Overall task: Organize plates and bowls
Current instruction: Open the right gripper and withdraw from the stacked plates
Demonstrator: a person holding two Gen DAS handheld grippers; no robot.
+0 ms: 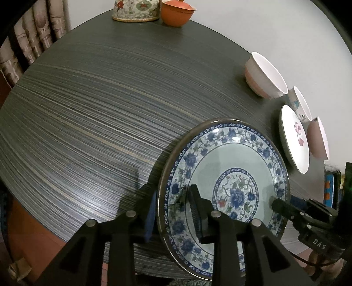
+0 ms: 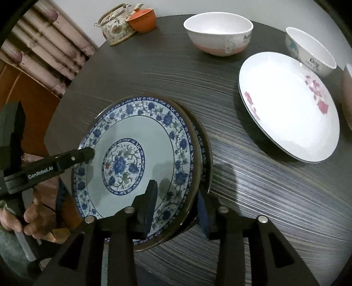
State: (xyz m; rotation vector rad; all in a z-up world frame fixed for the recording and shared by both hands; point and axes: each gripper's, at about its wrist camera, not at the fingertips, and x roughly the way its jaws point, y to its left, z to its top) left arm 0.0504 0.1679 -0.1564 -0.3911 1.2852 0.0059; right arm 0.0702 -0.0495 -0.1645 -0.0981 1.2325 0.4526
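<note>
A blue-and-white floral plate (image 1: 228, 167) (image 2: 140, 140) is held between both grippers above the table's near edge. My left gripper (image 1: 173, 211) is shut on its rim, one finger inside, one outside. My right gripper (image 2: 176, 202) is shut on the opposite rim; a second matching plate edge (image 2: 205, 154) shows just behind it. A white plate with pink flowers (image 1: 293, 140) (image 2: 286, 105) lies to the right. A pink-and-white bowl (image 1: 264, 74) (image 2: 217, 33), a white "Dog" bowl (image 1: 300, 103) (image 2: 310, 50) and a brownish bowl (image 1: 318, 138) (image 2: 347, 92) stand beyond.
A dark striped round table (image 1: 88, 110) (image 2: 264, 187) carries everything. A patterned teapot (image 1: 134, 10) (image 2: 115, 25) and an orange lidded cup (image 1: 177, 12) (image 2: 142, 19) stand at the far edge. A curtain (image 2: 44, 44) hangs to the left.
</note>
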